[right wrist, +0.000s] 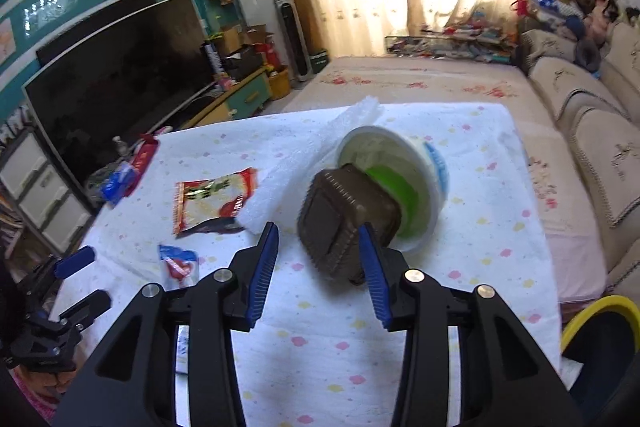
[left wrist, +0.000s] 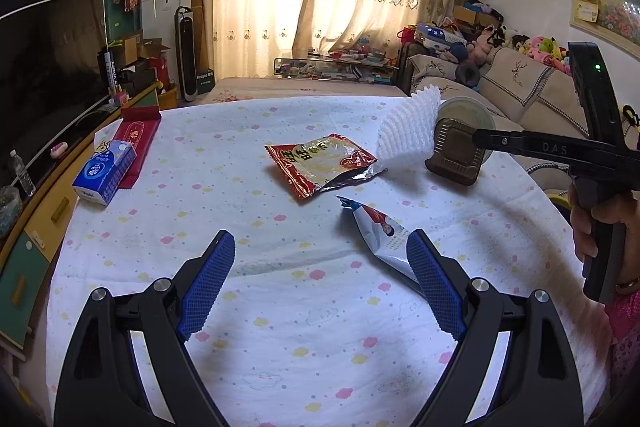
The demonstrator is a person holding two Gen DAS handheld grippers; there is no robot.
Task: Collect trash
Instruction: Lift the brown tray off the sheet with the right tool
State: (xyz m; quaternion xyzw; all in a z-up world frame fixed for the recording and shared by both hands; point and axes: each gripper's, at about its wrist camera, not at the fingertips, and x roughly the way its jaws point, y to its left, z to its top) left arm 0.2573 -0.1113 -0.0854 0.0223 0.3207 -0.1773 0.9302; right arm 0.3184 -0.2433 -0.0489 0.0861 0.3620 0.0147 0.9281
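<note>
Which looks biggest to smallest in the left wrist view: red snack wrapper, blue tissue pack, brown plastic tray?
1. red snack wrapper, clearly the largest.
2. blue tissue pack.
3. brown plastic tray.
The pack and tray look close in size, and fisheye distortion makes their order unsure.

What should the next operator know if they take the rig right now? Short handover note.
Left gripper: open, empty, low over the table, beside the blue-white wrapper.
Right gripper: open, with the brown plastic tray between its fingers, apparently not clamped; the tray leans into a white cup lying on its side.
Still on the table: red snack bag, white foam net, both wrappers, tray and cup.
Yellow-rimmed bin sits off the right table edge.
Done: nothing visibly collected. Left: all of it.
</note>
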